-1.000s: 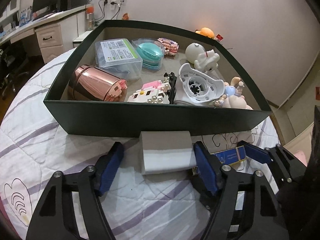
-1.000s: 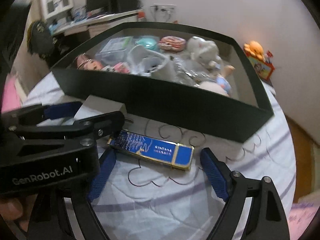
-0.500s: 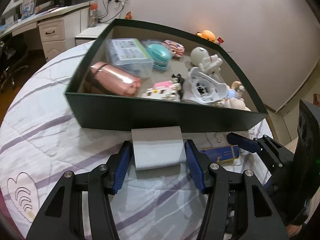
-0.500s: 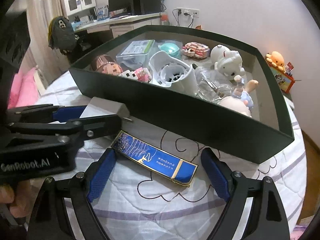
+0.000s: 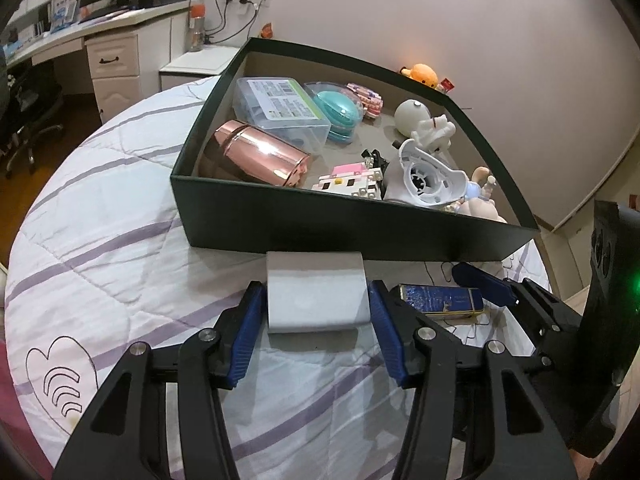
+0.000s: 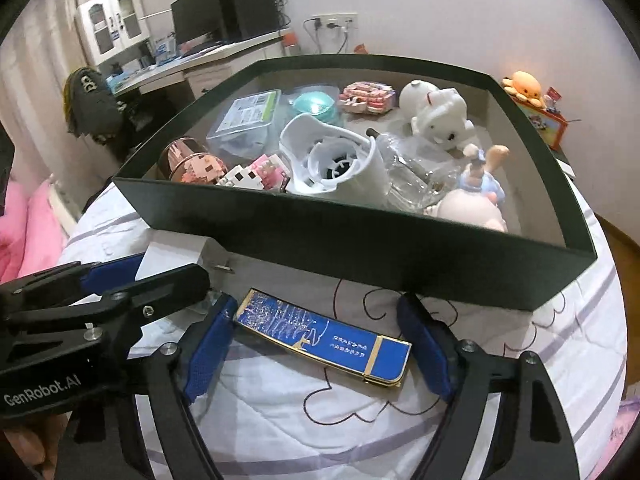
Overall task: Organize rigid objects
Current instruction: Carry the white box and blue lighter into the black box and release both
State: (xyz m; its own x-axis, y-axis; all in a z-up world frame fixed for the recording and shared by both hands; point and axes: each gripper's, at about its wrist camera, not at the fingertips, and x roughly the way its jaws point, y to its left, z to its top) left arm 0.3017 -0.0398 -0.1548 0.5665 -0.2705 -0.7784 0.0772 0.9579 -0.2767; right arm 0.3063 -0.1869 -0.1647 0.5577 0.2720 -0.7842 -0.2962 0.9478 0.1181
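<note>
Down on the quilted bed cover [image 5: 120, 264], just before the near wall of the dark green box [image 5: 360, 232], the left gripper [image 5: 316, 312] had closed its blue pads against both sides of the white block [image 5: 316, 300]. Beside it, the right gripper [image 6: 322, 340] had just been closing around the blue and gold case [image 6: 324, 338], which lay flat on the cover between the pads; the left pad touched its end, while the right pad stood a little clear. Inside the box lay a rose-gold canister [image 5: 256, 156] in the near left corner and a white plastic housing [image 6: 332, 160] nearer the middle.
</note>
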